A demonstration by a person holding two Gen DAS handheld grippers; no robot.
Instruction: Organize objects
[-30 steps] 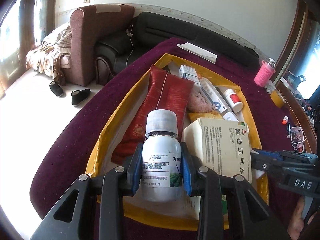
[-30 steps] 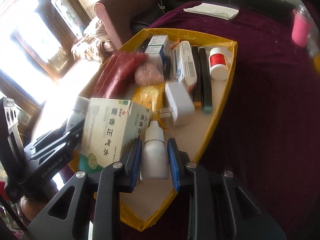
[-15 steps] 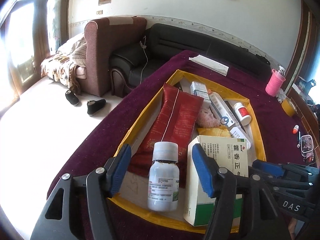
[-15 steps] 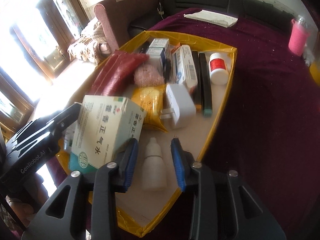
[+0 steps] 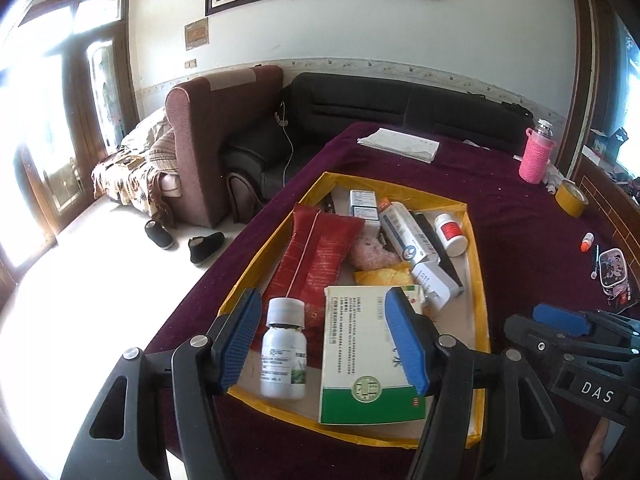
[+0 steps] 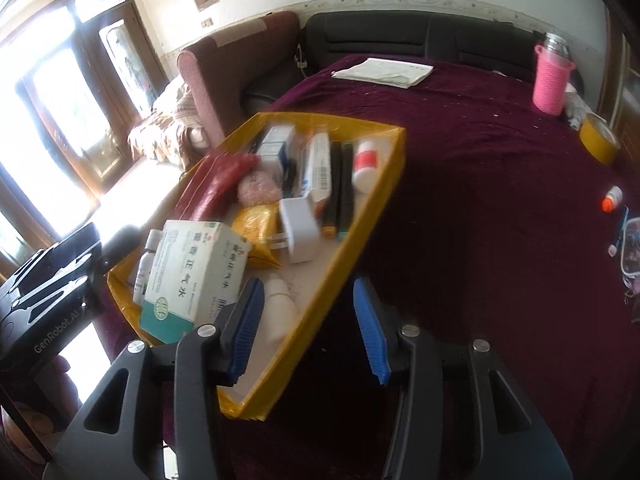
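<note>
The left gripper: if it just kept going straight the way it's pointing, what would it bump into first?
Probably the green-and-white medicine box, lying between the open left gripper pads in the yellow tray; the white bottle stands just left. Depth is uncertain.

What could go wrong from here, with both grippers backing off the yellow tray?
1. The white pill bottle stands upright near the tray's front rim, between the open left gripper's pads; a brush could tip it.
2. The small dropper bottle sits right beside the right gripper's pad as the jaws open, so it may get knocked.
3. The green-and-white box lies close to the left pad.
</note>
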